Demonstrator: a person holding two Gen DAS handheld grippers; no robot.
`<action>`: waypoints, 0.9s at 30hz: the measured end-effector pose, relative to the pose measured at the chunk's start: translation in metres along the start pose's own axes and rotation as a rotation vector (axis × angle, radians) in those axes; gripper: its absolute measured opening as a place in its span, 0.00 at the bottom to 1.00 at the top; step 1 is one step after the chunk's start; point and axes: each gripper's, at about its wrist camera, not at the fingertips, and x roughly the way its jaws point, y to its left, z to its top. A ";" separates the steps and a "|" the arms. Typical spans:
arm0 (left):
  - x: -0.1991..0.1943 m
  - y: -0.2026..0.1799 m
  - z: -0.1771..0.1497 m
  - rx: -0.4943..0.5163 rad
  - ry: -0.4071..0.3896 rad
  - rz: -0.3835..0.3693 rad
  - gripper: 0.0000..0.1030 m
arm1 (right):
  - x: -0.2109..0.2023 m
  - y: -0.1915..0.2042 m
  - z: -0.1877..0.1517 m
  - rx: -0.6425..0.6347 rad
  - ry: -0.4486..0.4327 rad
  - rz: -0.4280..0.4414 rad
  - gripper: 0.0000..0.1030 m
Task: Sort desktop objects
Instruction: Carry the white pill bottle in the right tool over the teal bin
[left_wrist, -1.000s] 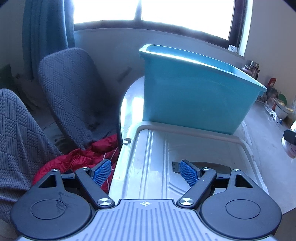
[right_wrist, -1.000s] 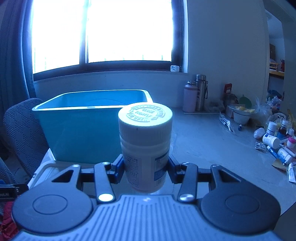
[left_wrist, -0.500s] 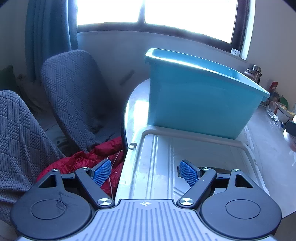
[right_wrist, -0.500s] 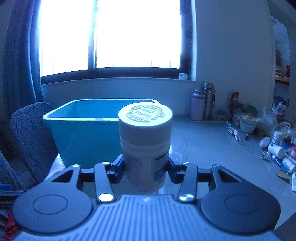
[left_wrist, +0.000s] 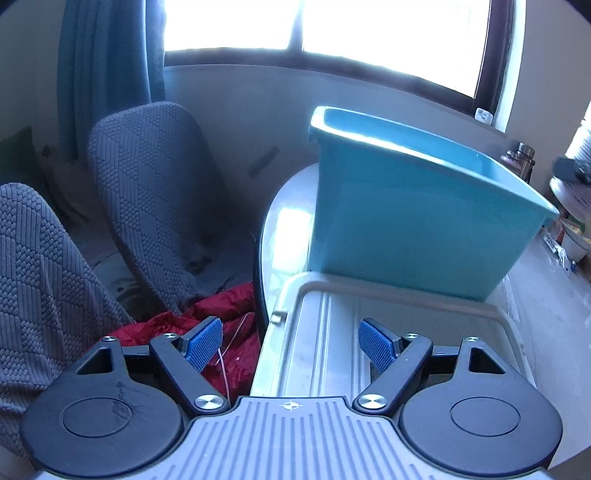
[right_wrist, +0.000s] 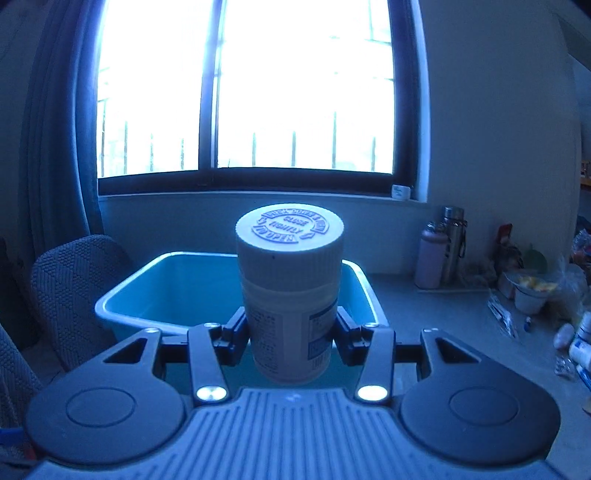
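Observation:
My right gripper (right_wrist: 291, 332) is shut on a white pill bottle (right_wrist: 291, 291) with an embossed screw cap, held upright in the air in front of and above the teal plastic bin (right_wrist: 173, 288). The bin's inside looks bare where it shows. In the left wrist view the same bin (left_wrist: 406, 221) stands on the table behind a grey lid or tray (left_wrist: 369, 325). My left gripper (left_wrist: 291, 345) is open and empty, low over the tray's left edge. The bottle and right gripper show blurred at the right edge of the left wrist view (left_wrist: 576, 173).
Two grey fabric chairs (left_wrist: 147, 206) and a red cloth (left_wrist: 221, 332) lie left of the table edge. Flasks (right_wrist: 441, 251), bowls, bags and several small bottles (right_wrist: 580, 347) clutter the table at the right. A window and blue curtain (right_wrist: 55, 147) are behind.
My right gripper has risen with the pill bottle, so the bin's opening now shows below it. The left gripper has drawn back slightly and stays open.

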 end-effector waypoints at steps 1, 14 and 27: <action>0.001 -0.001 0.002 -0.002 -0.003 0.002 0.80 | 0.006 0.002 0.004 -0.009 -0.003 0.009 0.46; 0.032 -0.002 0.015 -0.102 0.014 0.084 0.80 | 0.085 0.020 0.028 -0.075 0.025 0.124 0.46; 0.051 0.010 0.020 -0.225 0.034 0.172 0.80 | 0.138 0.027 0.019 -0.083 0.122 0.193 0.46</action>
